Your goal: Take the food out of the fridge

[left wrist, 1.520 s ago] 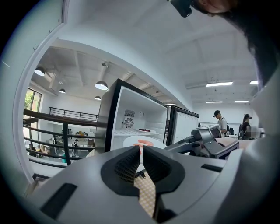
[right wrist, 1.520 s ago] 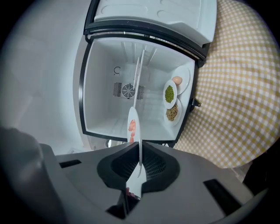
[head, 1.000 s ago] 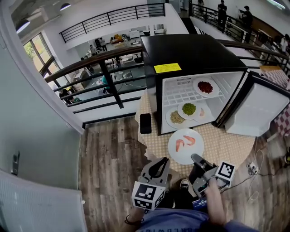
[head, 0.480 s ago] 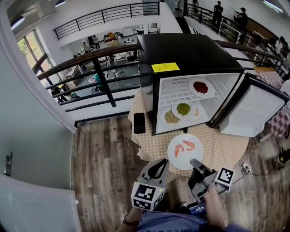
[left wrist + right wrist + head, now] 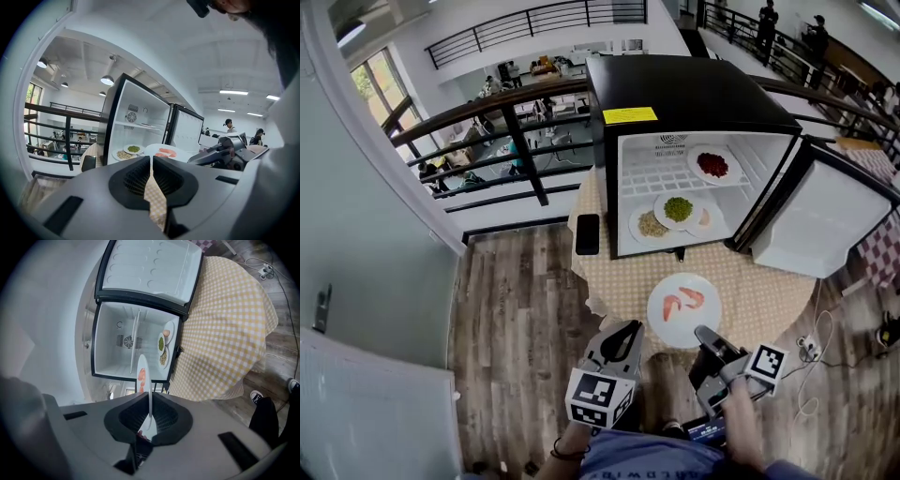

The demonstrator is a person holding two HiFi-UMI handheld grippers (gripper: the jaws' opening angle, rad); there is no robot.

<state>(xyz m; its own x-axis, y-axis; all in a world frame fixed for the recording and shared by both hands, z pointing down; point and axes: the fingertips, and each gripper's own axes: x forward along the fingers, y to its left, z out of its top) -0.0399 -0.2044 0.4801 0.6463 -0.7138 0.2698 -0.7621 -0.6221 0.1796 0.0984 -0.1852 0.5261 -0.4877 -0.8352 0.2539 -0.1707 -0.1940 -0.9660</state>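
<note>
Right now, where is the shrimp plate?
In the head view, the shrimp plate is just right of centre over the table, before the open fridge, its near rim in the right gripper.

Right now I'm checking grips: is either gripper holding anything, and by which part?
The right gripper is shut on the round white plate of pink shrimp, pinching its near rim. The left gripper holds nothing.

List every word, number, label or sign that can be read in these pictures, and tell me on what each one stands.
Yellow label on the fridge top: dark print, too small to read.
Marker cube of the left tool: black and white square patterns, no words.
Marker cube of the right tool: the same patterns, no words.
No other text can be read.
</note>
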